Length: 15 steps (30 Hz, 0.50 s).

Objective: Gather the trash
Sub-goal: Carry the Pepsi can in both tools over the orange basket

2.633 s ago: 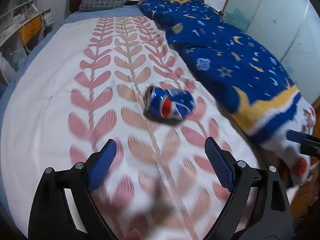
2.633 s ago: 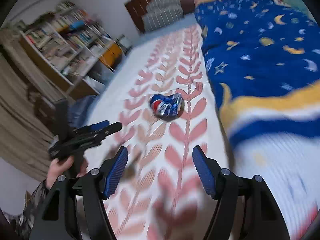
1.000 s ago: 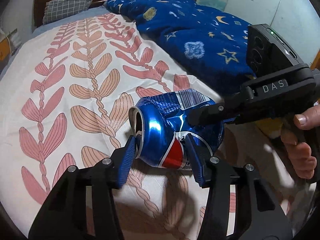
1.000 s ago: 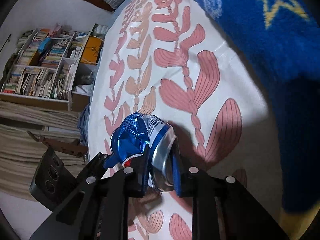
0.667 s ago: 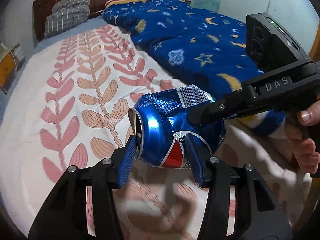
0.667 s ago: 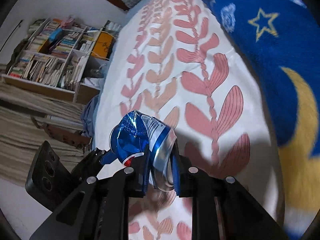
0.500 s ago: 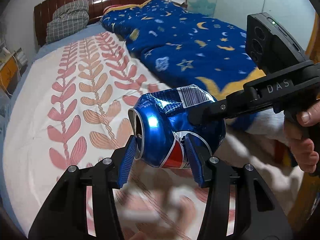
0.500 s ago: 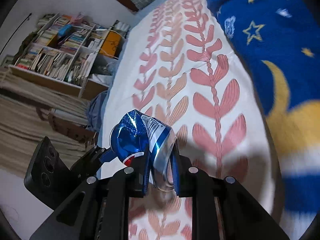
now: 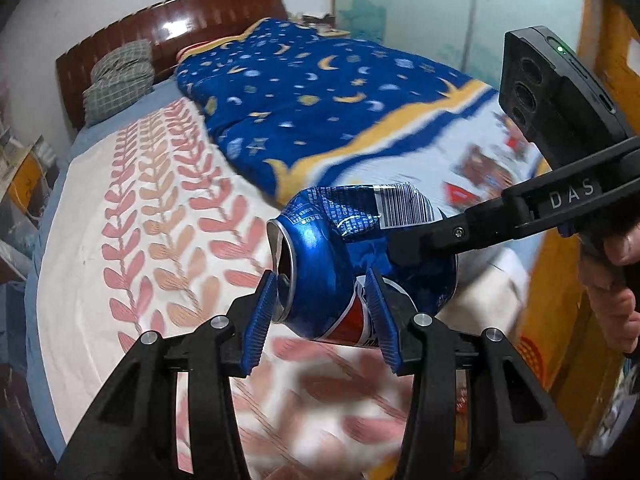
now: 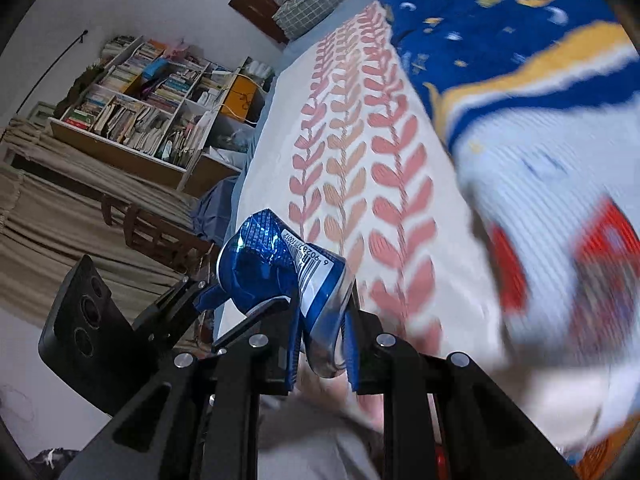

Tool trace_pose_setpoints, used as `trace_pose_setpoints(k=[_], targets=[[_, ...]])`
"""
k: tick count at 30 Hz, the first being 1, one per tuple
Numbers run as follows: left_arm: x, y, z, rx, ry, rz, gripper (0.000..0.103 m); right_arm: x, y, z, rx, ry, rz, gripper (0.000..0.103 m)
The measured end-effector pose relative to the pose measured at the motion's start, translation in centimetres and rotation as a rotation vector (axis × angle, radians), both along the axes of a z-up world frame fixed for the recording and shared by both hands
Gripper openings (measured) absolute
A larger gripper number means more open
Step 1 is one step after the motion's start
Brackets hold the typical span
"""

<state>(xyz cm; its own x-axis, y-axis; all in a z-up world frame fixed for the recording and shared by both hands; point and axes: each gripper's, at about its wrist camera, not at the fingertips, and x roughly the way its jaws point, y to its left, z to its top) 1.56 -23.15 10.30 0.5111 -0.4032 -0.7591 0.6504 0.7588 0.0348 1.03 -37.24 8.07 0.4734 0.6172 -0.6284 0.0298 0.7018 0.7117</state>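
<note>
Crushed blue aluminium drink can [image 9: 352, 272] held in the air above the bed [image 9: 160, 216] by two hand-held grippers.

From left to right: the left gripper [image 9: 324, 312] has its jaws about half open and closing, its blue pads pressing the can's open-top end; the right gripper [image 10: 320, 344] has its jaws nearly closed, pinching the can's flattened base end. Behind lie a white leaf-patterned sheet [image 9: 132, 184] and a blue star-and-moon quilt [image 9: 320, 104].

Black left gripper [image 9: 322, 314] and right gripper [image 10: 320, 344]; ribbed blue pads; silver screws; "DAS" lettering
</note>
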Motion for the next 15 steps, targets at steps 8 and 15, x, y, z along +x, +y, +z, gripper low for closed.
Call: trace_pose_setpoints(k=[8, 15], targets=[[-9.4, -5.2, -0.1, 0.027, 0.025, -0.155, 0.047, -14.5, -6.1, -0.1, 0.045, 0.045, -0.087, 0.019], [-15.8, -11.0, -2.4, 0.047, 0.080, -0.253, 0.047, -25.5, -11.7, -2.5, 0.077, 0.105, -0.206, 0.019]])
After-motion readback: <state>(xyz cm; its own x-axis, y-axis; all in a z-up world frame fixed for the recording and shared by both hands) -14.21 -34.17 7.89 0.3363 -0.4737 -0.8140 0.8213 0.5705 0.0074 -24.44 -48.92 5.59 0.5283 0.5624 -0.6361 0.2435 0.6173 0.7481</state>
